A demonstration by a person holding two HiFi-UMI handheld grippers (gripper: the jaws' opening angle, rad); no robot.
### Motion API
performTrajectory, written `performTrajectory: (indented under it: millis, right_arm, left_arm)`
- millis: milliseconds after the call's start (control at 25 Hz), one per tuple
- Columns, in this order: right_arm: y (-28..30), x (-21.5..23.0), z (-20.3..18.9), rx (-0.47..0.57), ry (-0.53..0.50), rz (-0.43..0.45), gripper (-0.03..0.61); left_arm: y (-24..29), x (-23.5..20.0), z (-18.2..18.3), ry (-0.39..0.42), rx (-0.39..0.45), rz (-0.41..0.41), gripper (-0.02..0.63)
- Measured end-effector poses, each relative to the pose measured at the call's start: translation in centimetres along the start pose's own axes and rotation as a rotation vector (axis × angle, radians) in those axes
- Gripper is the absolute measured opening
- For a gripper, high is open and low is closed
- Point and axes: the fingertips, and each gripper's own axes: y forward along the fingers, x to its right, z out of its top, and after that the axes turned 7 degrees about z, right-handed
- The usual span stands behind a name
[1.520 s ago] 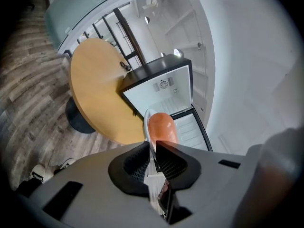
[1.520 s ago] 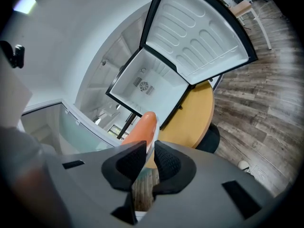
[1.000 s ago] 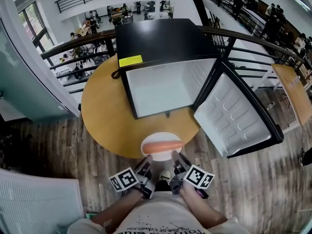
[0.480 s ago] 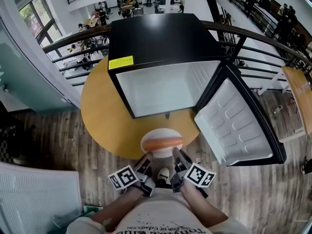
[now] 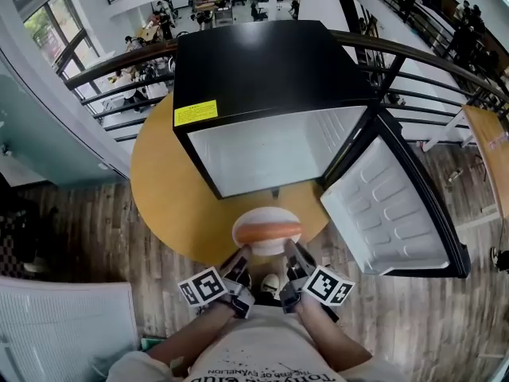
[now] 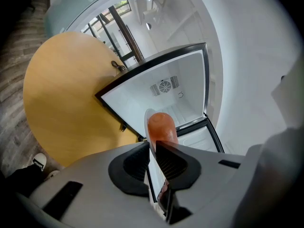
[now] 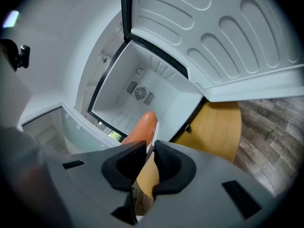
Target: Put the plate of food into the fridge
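A white plate (image 5: 266,243) carrying an orange-red sausage (image 5: 268,231) hangs over the near edge of the round wooden table (image 5: 163,181). My left gripper (image 5: 242,255) is shut on the plate's near-left rim and my right gripper (image 5: 289,251) is shut on its near-right rim. In the left gripper view the plate (image 6: 148,122) shows edge-on between the jaws with the sausage (image 6: 162,126) on it; the right gripper view shows the sausage (image 7: 140,127) the same way. The black mini fridge (image 5: 262,70) stands on the table just beyond, its door (image 5: 390,209) swung open to the right and its white inside (image 5: 270,148) bare.
A black railing (image 5: 445,70) curves behind the table, with a lower floor of people and desks beyond it. The open door takes up the space right of the table. Wooden floor (image 5: 95,237) lies around it. A pale slatted panel (image 5: 56,333) sits at lower left.
Both grippers have carried the plate forward toward the fridge; the fridge and table now sit larger and closer in the head view. The grip on the plate is unchanged.
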Motion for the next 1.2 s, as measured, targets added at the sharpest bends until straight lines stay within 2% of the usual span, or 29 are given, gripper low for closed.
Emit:
performTrajectory:
  millis: [480,1200]
  right_arm:
    - [2.6,1.6,2.2,0.035,0.003,-0.04,0.069]
    - [9.5,5.6,6.2,0.036,0.012,-0.036,0.067]
  left_arm:
    - [3.9,-0.1,2.1,0.003,-0.043,-0.025,0.055]
    - [11.3,-1.5,6.5,-0.035,-0.013,-0.031,0.054]
